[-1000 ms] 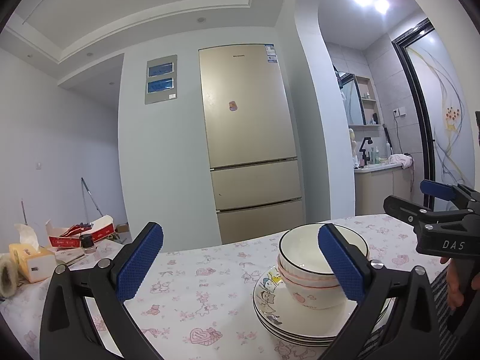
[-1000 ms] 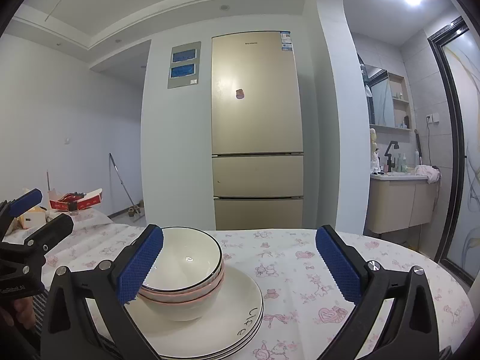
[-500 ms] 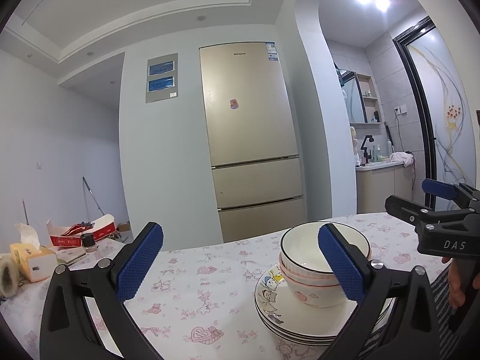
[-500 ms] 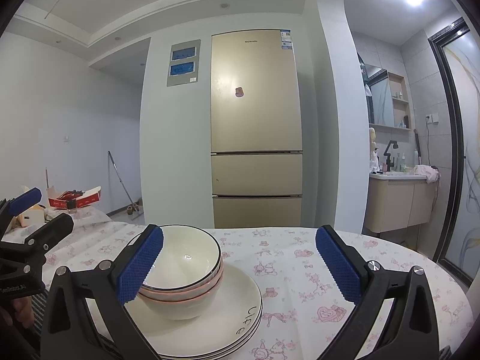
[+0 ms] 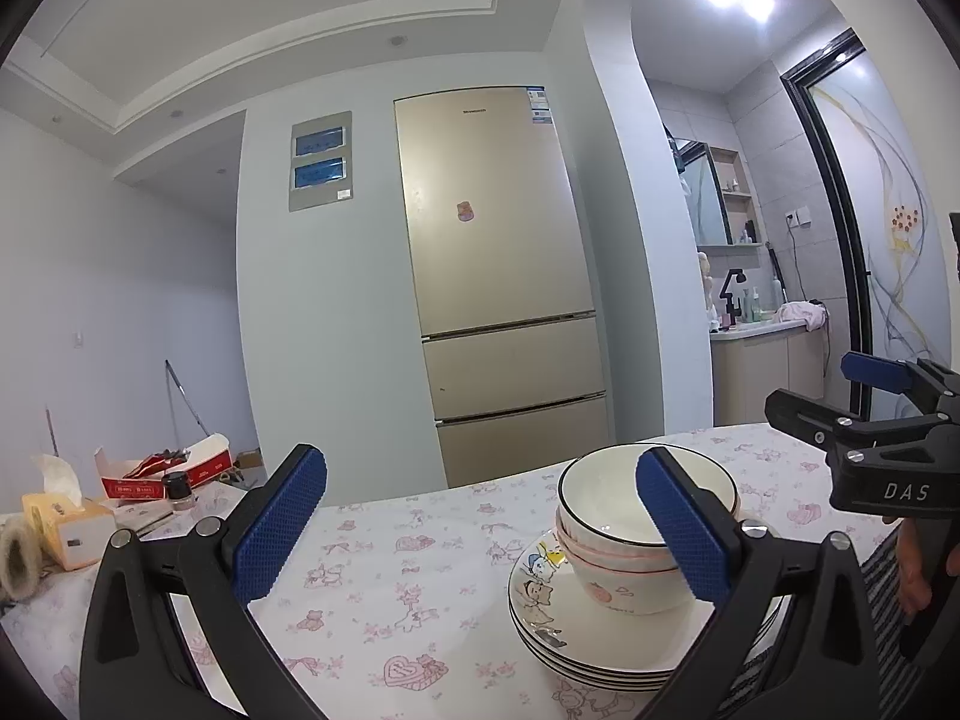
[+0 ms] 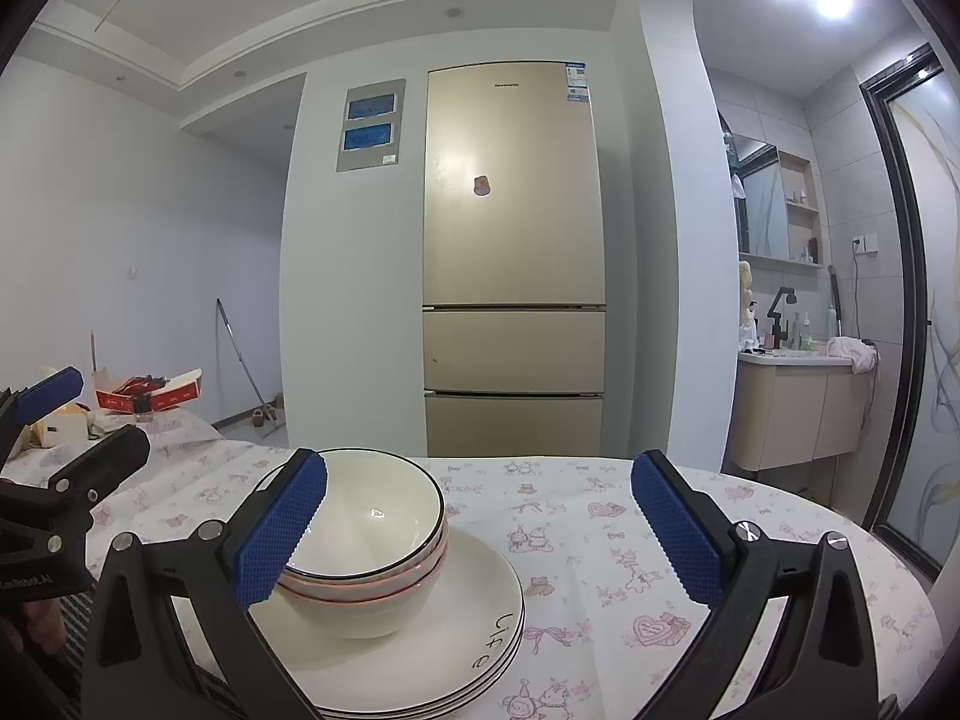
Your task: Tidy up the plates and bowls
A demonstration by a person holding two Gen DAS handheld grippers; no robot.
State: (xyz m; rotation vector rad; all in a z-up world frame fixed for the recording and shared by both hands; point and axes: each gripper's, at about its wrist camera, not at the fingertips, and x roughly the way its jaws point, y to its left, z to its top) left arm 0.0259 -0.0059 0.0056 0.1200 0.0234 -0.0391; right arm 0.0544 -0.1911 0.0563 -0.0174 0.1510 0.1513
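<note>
Readable text: the top plate [image 6: 480, 618] in the stack carries handwritten "Life" near its right rim. The right tongs [image 5: 864, 396], seen from the left wrist view at far right, have "DAS" in white on the black body. The left tongs [image 6: 78, 414], seen at the left edge of the right wrist view, show a partly cut-off white label, not legible in full. The fridge [image 6: 513, 264] has a brand name across its top door, too small to read with confidence, plus a blue energy sticker at the upper right corner and a small pink magnet mid-door.

Task items: the stack of plates [image 5: 606, 642] sits on the counter [image 5: 384, 576], which is covered by a white cloth with pink cartoon print. Nested bowls [image 5: 624, 534] stand upright on the plates, set toward the left of the stack; the top one has a black rim, with pink rims below it.

Left wrist view: left tongs [image 5: 480, 531] spread wide, nothing between them. The bowls lie behind the right-hand finger, which overlaps them in view; contact is not discernible.

Right wrist view: right tongs [image 6: 477, 531] likewise spread wide and empty. The bowls [image 6: 366, 546] sit behind the left-hand finger, the plates extending between the two fingers.

Far left on the counter: tissue box [image 5: 66, 531], red carton [image 5: 162, 471].
</note>
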